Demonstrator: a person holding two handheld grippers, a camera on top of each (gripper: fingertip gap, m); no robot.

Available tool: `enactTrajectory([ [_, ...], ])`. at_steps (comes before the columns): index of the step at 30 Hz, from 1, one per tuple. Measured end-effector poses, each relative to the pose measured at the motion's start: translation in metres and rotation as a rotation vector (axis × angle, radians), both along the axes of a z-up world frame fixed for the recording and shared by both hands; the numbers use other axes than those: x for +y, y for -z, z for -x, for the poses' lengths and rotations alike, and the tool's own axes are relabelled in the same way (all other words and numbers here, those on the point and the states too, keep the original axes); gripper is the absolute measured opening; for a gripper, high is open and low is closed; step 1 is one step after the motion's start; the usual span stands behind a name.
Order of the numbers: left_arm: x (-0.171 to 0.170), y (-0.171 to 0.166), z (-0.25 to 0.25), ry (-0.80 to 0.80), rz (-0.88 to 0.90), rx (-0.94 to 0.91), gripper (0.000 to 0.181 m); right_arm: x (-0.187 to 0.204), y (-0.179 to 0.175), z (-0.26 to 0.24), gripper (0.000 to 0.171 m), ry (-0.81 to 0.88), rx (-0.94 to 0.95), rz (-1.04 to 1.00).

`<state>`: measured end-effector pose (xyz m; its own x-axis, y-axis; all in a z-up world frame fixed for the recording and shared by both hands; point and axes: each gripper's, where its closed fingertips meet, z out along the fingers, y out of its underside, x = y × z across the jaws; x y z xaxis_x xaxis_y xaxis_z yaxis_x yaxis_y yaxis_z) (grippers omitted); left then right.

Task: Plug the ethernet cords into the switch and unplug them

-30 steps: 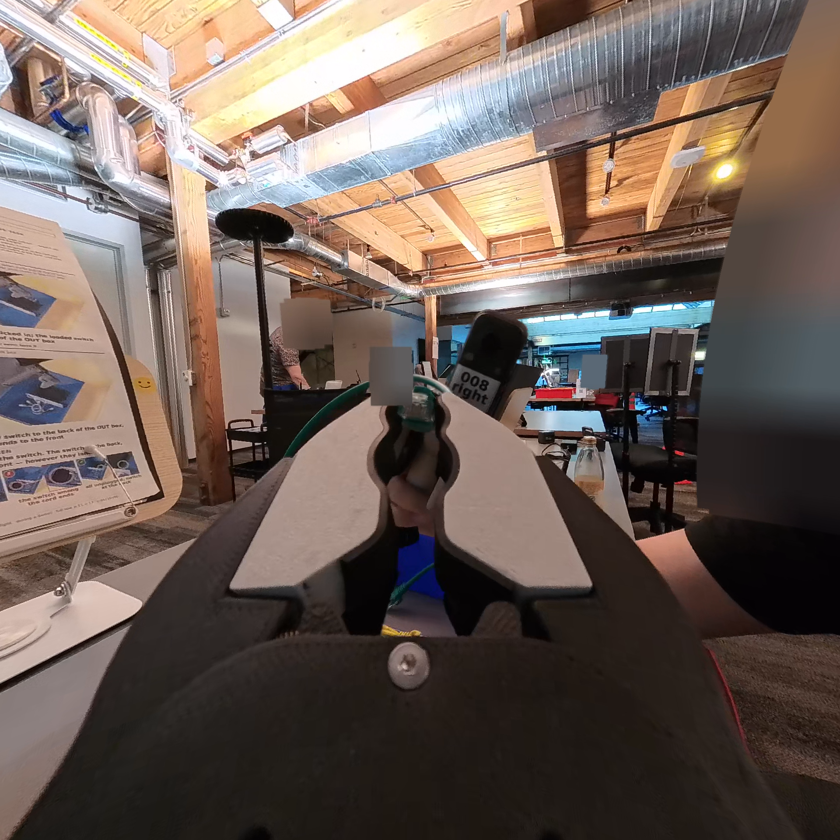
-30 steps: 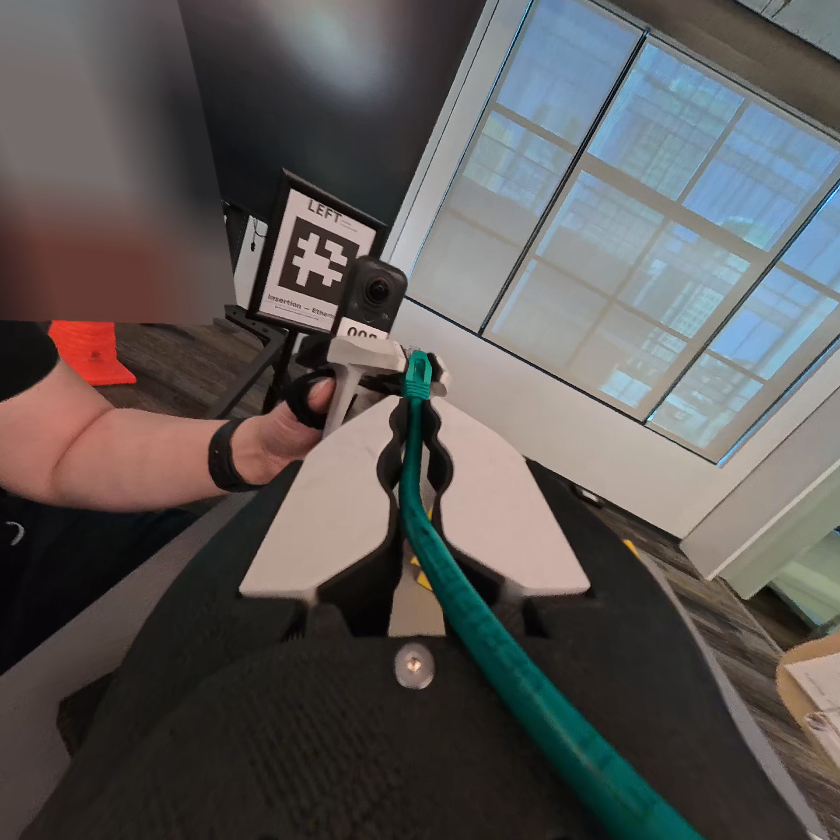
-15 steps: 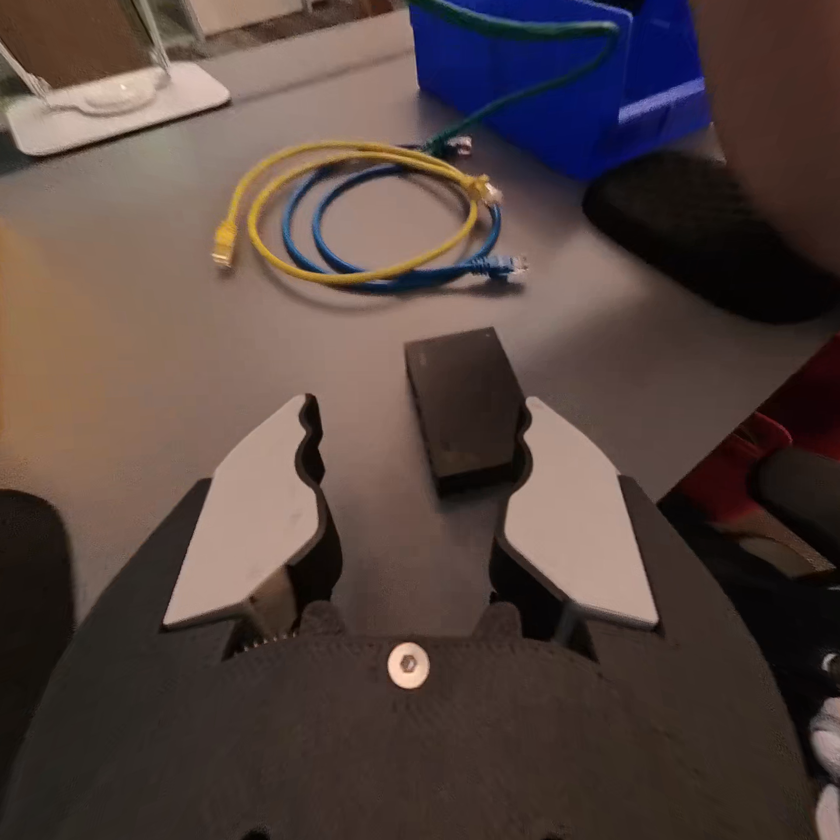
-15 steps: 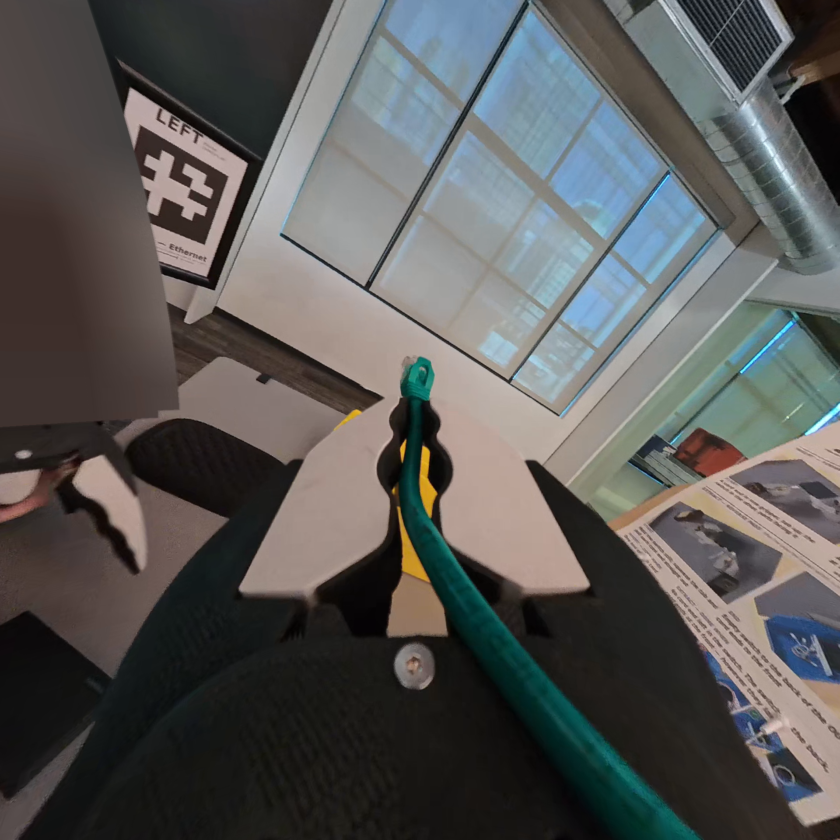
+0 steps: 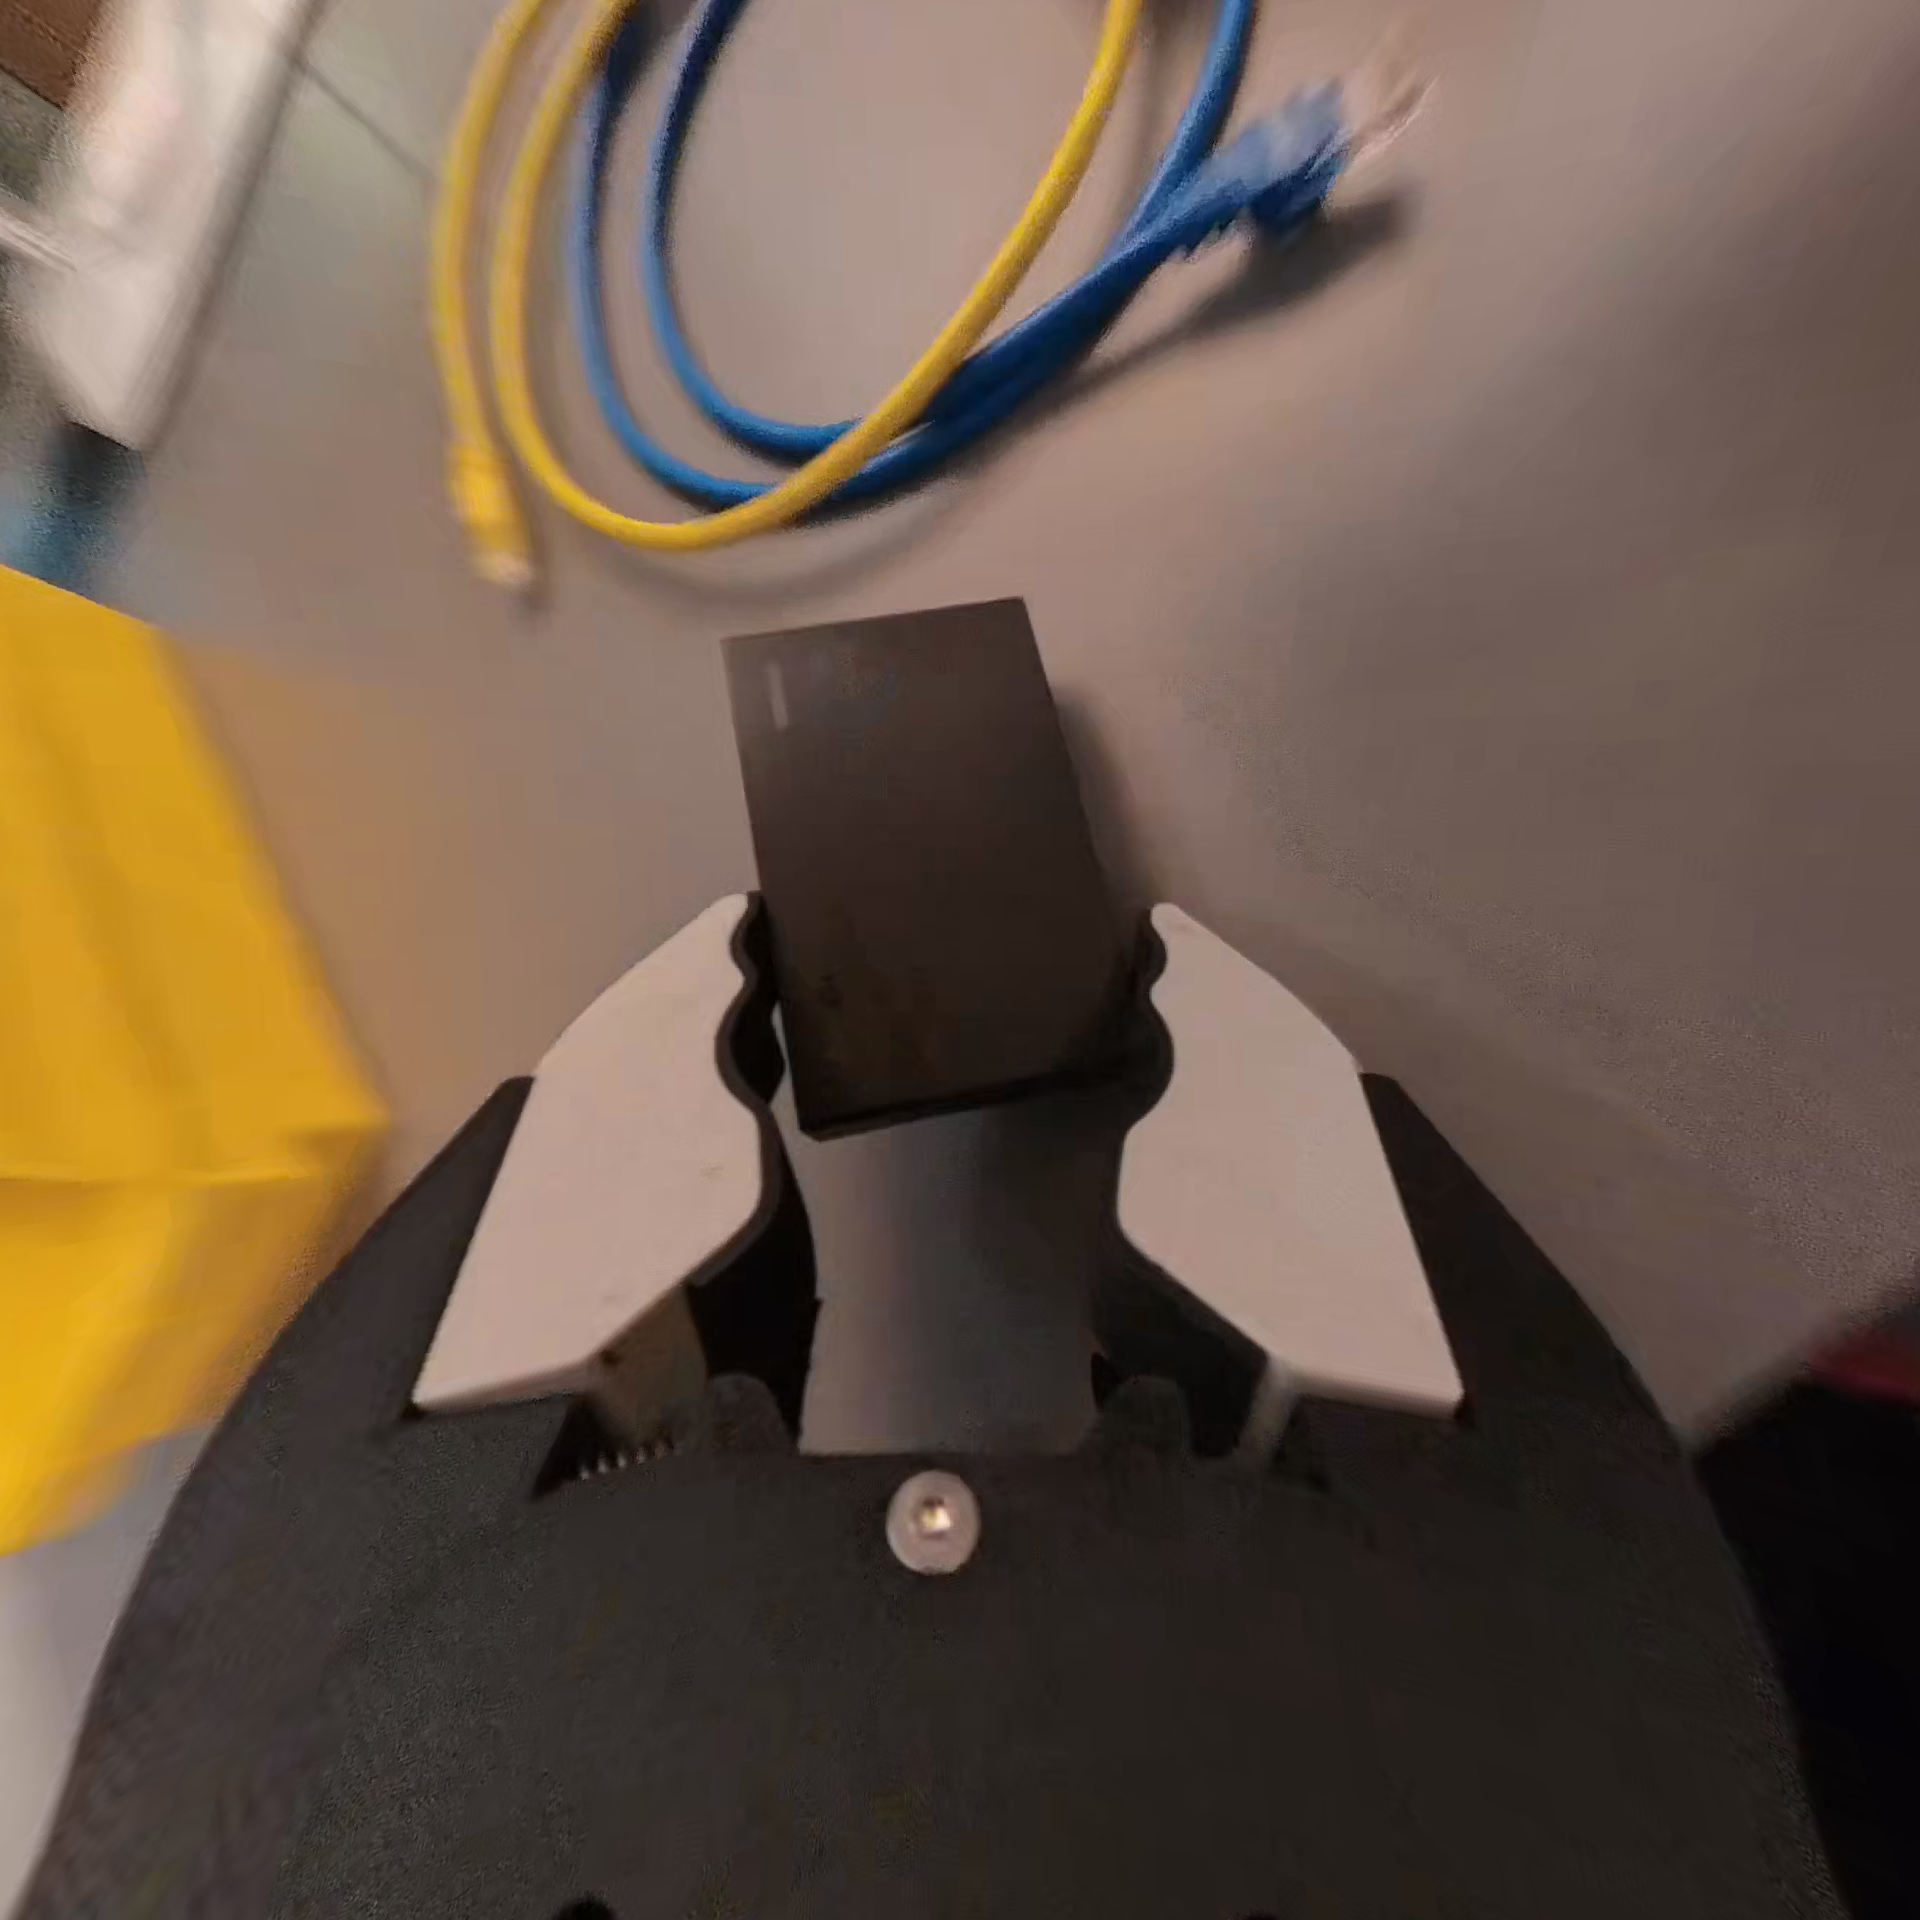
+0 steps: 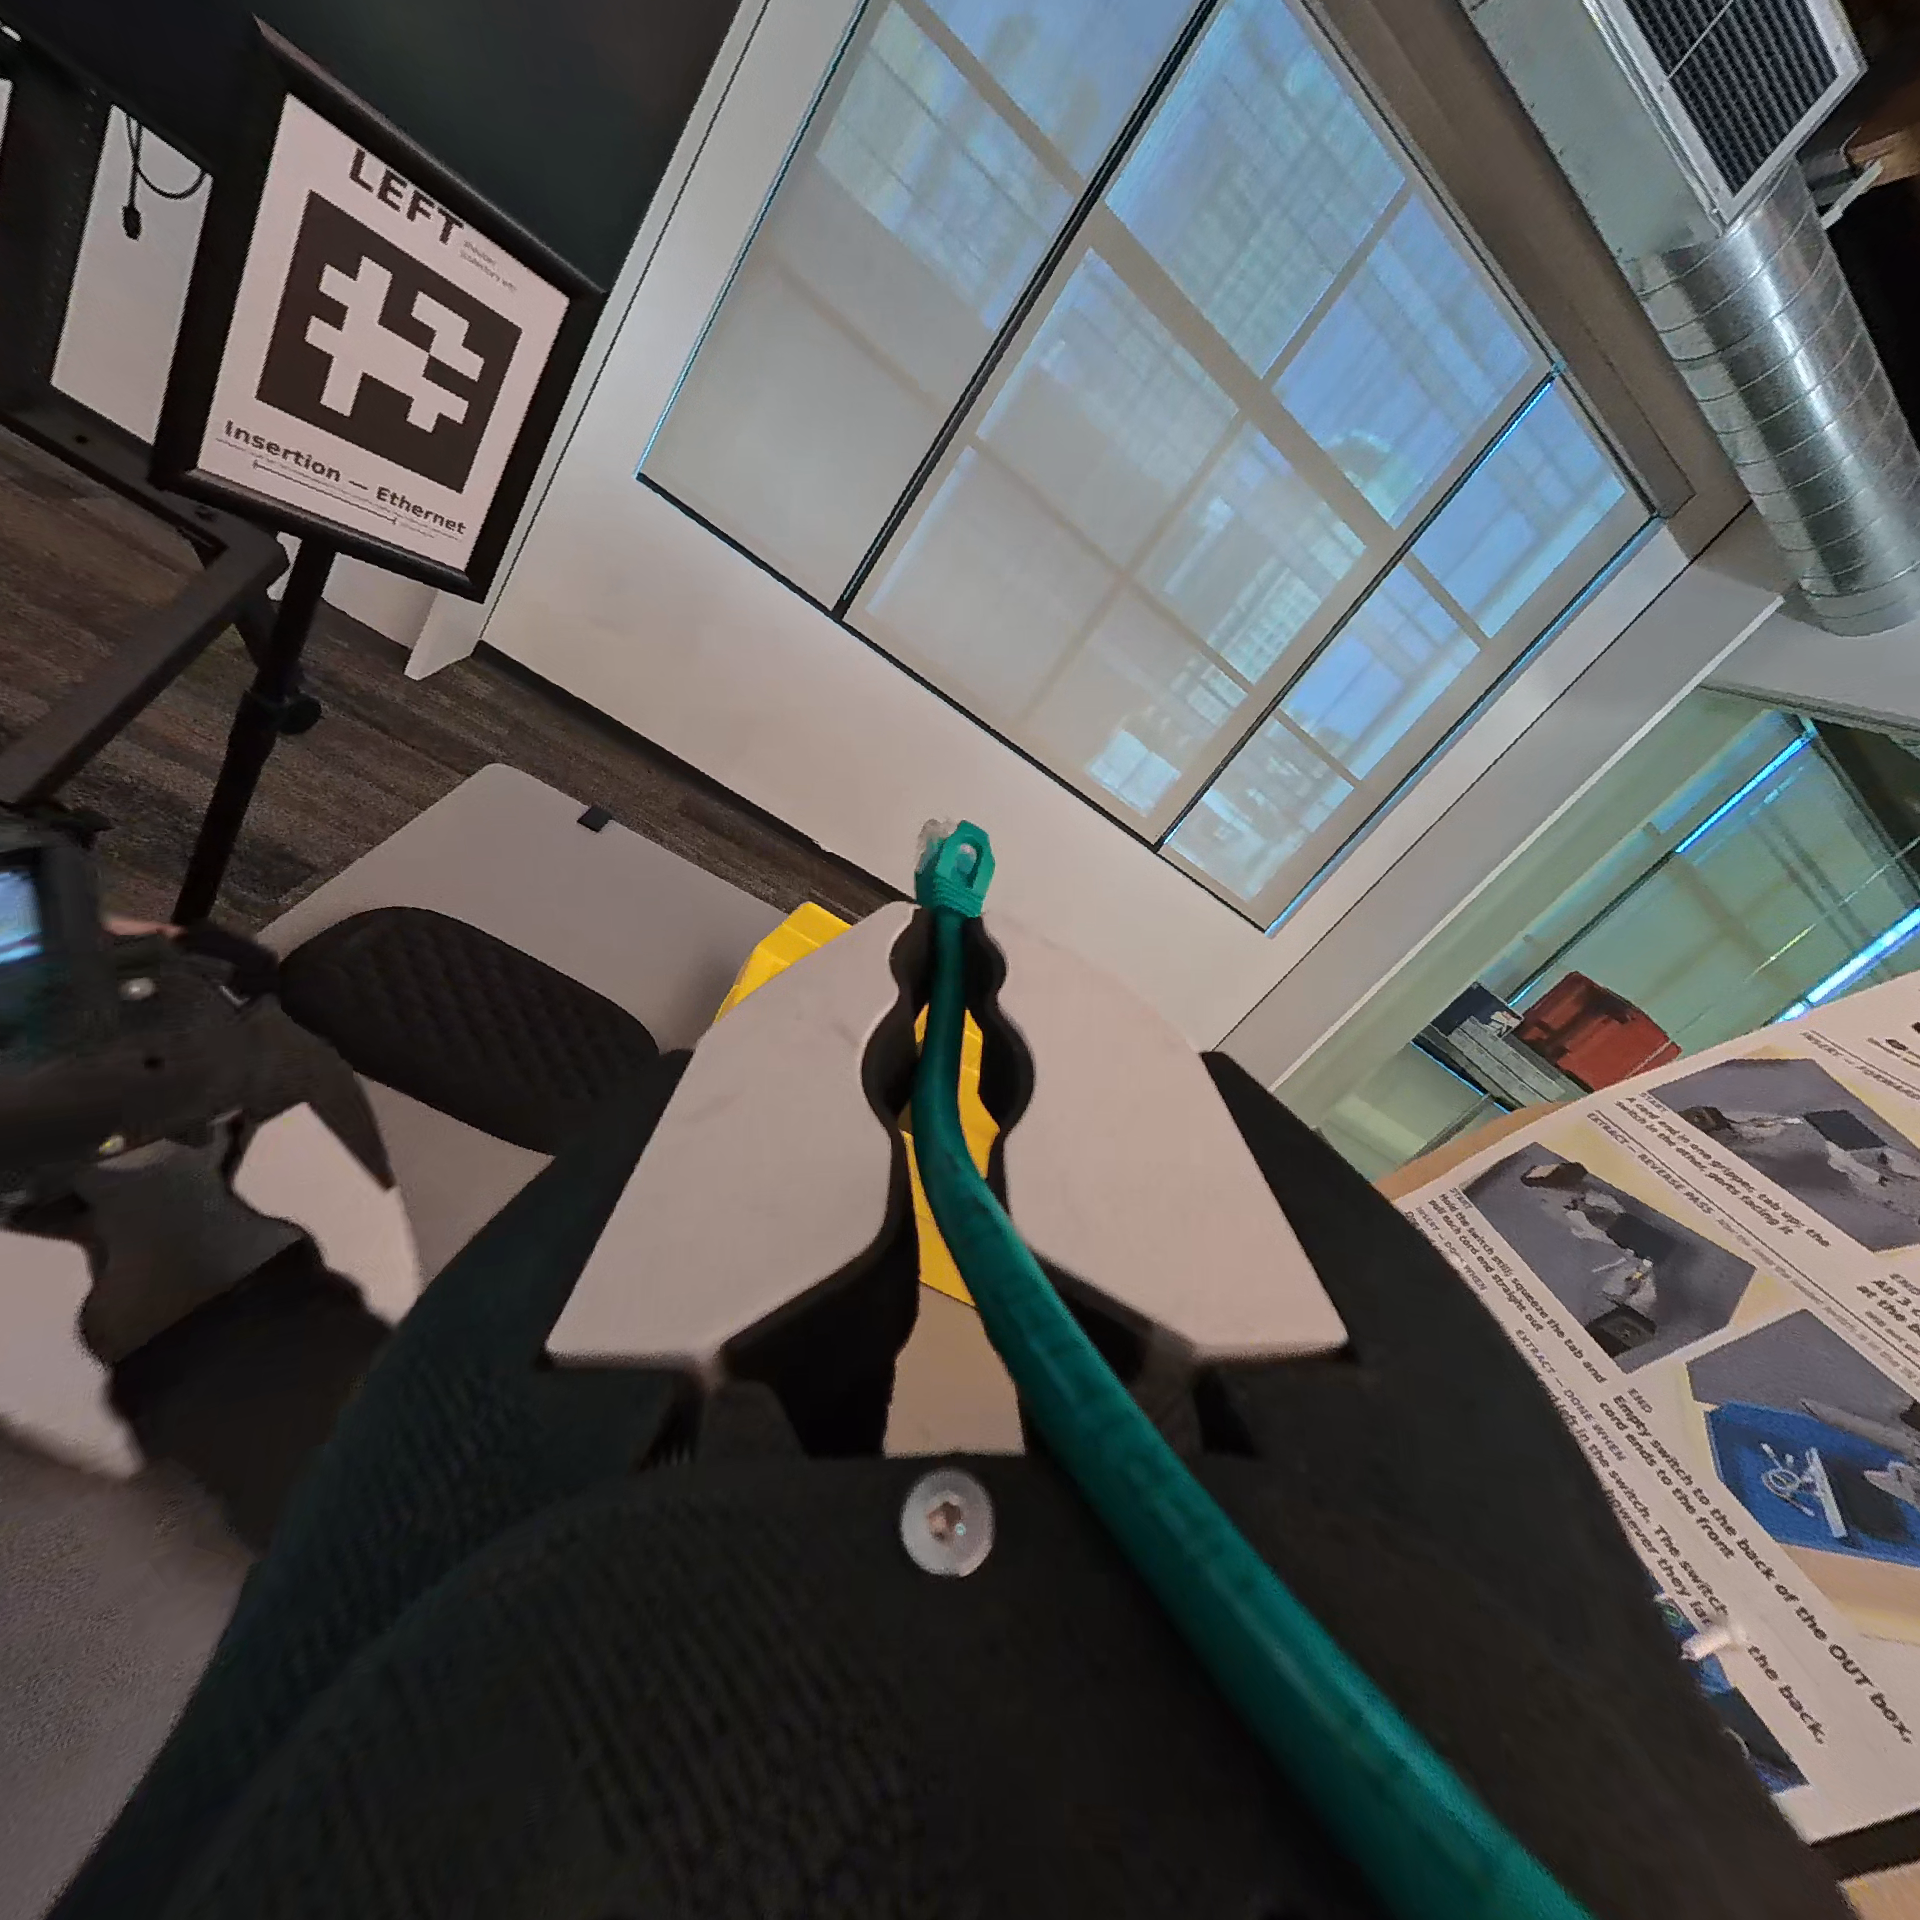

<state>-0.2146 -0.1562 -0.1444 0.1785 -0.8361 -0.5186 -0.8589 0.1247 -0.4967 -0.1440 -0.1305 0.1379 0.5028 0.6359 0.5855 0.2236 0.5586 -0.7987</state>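
In the left wrist view the black switch [image 5: 904, 810] lies on the grey table [image 5: 1507, 727]. My left gripper [image 5: 951, 935] has its two fingers against the long sides of the switch's near end. My right gripper [image 6: 945, 920] is shut on the green ethernet cord [image 6: 1143, 1455], held up in the air. The cord's green plug [image 6: 954, 868] sticks out just past the fingertips. A yellow cord [image 5: 935, 343] and a blue cord [image 5: 665, 343] lie coiled on the table beyond the switch. The left gripper also shows at the left edge of the right wrist view [image 6: 208, 1195], blurred.
A yellow bin [image 5: 135, 1039] stands close on the left of the switch and shows behind my right gripper's fingers [image 6: 790, 945]. A white stand base [image 5: 125, 208] is at the far left. An instruction sheet [image 6: 1714, 1299] stands at the right. A marker sign on a stand [image 6: 384, 343] and a black chair [image 6: 457, 1008] are beyond.
My left gripper let go of the green plug, swung down to the table, opened and closed in around the switch. My right gripper kept the green cord and turned to the right.
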Motion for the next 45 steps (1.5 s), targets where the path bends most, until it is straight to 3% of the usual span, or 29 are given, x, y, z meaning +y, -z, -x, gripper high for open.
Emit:
enactTrajectory([
  [1,0.015,-0.007,0.005,0.041,-0.175,0.111,0.064,0.001,-0.001,-0.002,0.007,0.004,0.004,0.0],
  [4,0.043,-0.018,0.009,0.205,-0.599,0.406,0.063,0.003,-0.003,-0.009,0.007,0.019,0.016,-0.006],
  [8,0.049,-0.015,0.001,0.358,-0.731,0.46,0.062,0.005,-0.005,-0.016,0.007,0.036,0.026,-0.01],
  [12,0.05,-0.016,-0.003,0.362,-0.626,0.389,0.062,0.008,-0.003,-0.018,0.007,0.047,0.022,-0.007],
  [14,0.05,-0.013,-0.001,0.367,-0.586,0.372,0.047,0.01,-0.001,-0.017,0.007,0.051,0.015,-0.003],
  [19,0.055,-0.014,0.002,0.254,-0.503,0.279,0.063,0.012,0.003,-0.014,0.007,0.055,-0.004,0.002],
  [22,0.052,-0.025,0.002,0.132,-0.356,0.104,0.082,0.012,0.004,-0.013,0.007,0.052,-0.011,0.001],
  [25,0.052,-0.037,0.004,-0.068,-0.085,-0.199,0.086,0.011,0.003,-0.013,0.007,0.05,-0.01,0.001],
  [28,0.051,-0.032,0.005,-0.23,0.225,-0.466,0.083,0.011,0.003,-0.014,0.007,0.048,-0.009,0.005],
  [30,0.055,-0.024,0.006,-0.287,0.298,-0.537,0.07,0.011,0.002,-0.014,0.007,0.046,-0.007,0.005],
  [35,0.07,0.001,0.007,-0.373,0.242,-0.388,0.066,0.008,0.002,-0.014,0.007,0.047,-0.015,0.0],
  [37,0.072,0.008,0.005,-0.369,0.24,-0.363,0.057,0.008,0.001,-0.014,0.007,0.049,-0.017,-0.002],
  [39,0.071,0.008,0.002,-0.339,0.266,-0.37,0.032,0.008,0.001,-0.015,0.007,0.05,-0.014,-0.003],
  [43,0.074,0.012,-0.001,-0.32,0.334,-0.375,0.04,0.01,0.002,-0.017,0.007,0.05,-0.014,0.003],
  [45,0.073,0.013,-0.006,-0.271,0.371,-0.365,0.034,0.012,0.004,-0.016,0.007,0.051,-0.018,0.009],
])
